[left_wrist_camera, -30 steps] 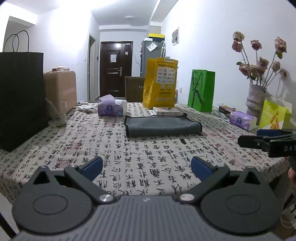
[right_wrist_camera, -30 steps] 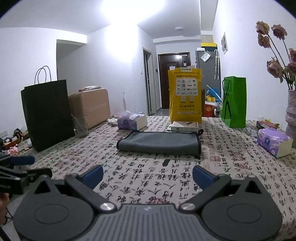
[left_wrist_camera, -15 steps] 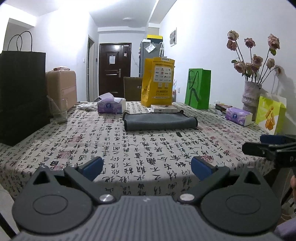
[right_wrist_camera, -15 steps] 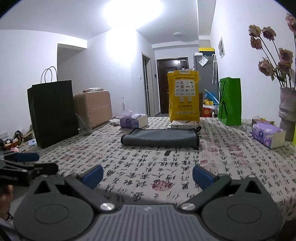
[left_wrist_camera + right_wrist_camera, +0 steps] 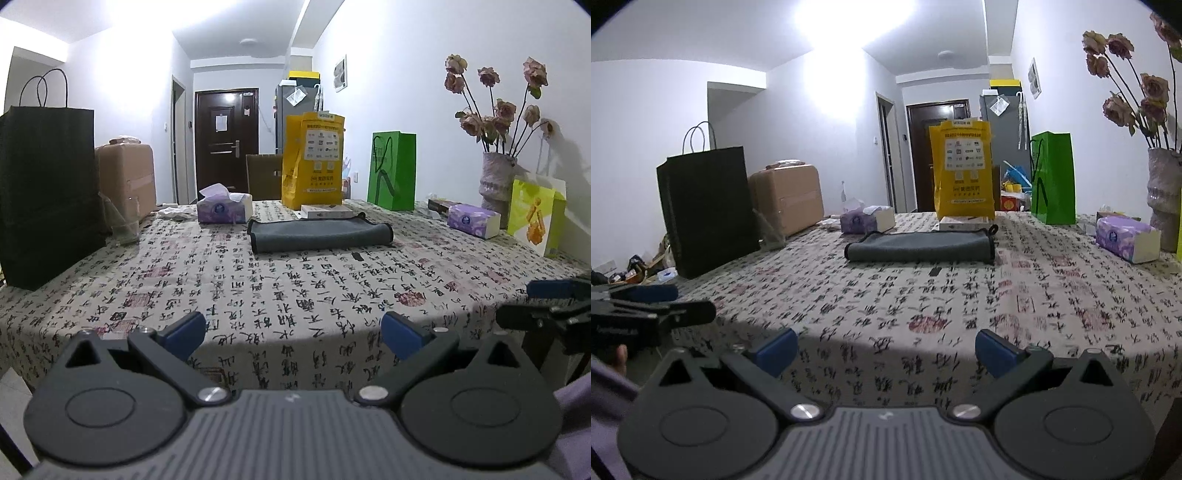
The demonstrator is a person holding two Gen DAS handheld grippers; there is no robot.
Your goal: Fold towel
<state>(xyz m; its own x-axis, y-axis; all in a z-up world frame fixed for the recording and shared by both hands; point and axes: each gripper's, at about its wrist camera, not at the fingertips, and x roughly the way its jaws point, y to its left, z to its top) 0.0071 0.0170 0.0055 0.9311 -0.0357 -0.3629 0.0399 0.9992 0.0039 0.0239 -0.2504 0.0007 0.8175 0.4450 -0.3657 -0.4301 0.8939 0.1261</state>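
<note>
While the folded dark grey cloth towel (image 5: 319, 234) lies mid-table on the calligraphy-print tablecloth (image 5: 258, 295), just in front of a tall yellow paper bag (image 5: 313, 158), I hold my left gripper (image 5: 293, 334) and right gripper (image 5: 886, 350) off the near edge, jaws spread and empty.

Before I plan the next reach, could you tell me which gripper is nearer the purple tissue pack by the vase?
Right. The right gripper hangs off the table's near edge on the pack's side; the left gripper is beside it, farther over. Both are open.
</note>
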